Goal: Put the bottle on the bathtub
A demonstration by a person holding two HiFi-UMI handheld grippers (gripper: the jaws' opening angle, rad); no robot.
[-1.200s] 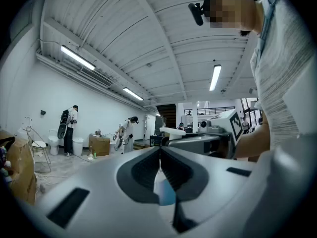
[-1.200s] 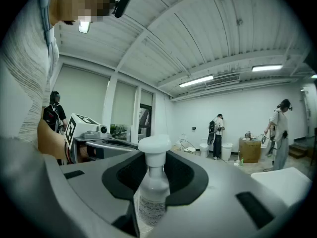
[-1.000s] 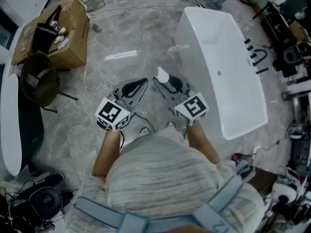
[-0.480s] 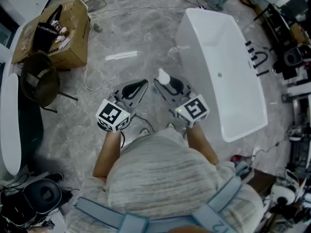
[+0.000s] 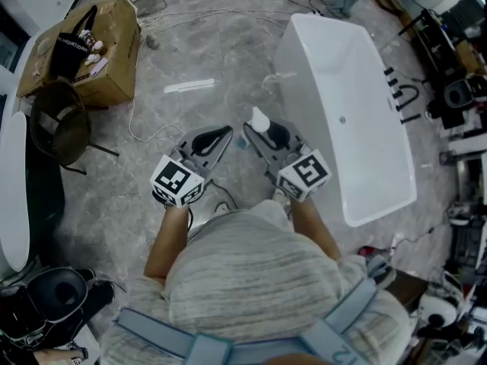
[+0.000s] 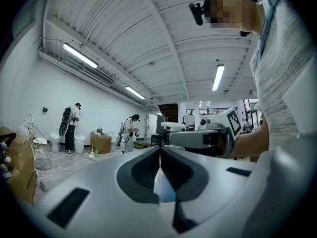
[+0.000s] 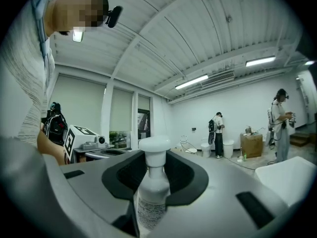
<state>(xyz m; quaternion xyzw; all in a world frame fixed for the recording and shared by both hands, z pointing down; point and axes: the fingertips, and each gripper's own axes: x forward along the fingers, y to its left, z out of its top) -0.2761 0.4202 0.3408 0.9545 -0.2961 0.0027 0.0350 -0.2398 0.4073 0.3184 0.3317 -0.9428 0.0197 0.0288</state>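
A white pump bottle (image 5: pixel 259 120) with a printed label stands upright between the jaws of my right gripper (image 5: pixel 264 130), which is shut on it. In the right gripper view the bottle (image 7: pixel 153 187) fills the middle, its cap above the jaws. The white bathtub (image 5: pixel 378 155) stands on the floor just right of that gripper; its rim corner (image 7: pixel 292 175) shows at the lower right. My left gripper (image 5: pixel 219 134) is held beside the right one, shut with nothing in it, its jaws meeting in a line (image 6: pixel 160 150). From there the bottle's cap (image 6: pixel 172 125) shows in the other gripper.
A cardboard box (image 5: pixel 95 55) with items and a black round seat (image 5: pixel 61 131) stand to the left. Cables (image 5: pixel 144 131) lie on the marble floor. Equipment and stands (image 5: pixel 456 97) crowd the right side beyond the tub. People (image 6: pixel 72 120) stand far off by a wall.
My right gripper with the bottle has drifted slightly toward the bathtub. The left gripper has hardly moved.
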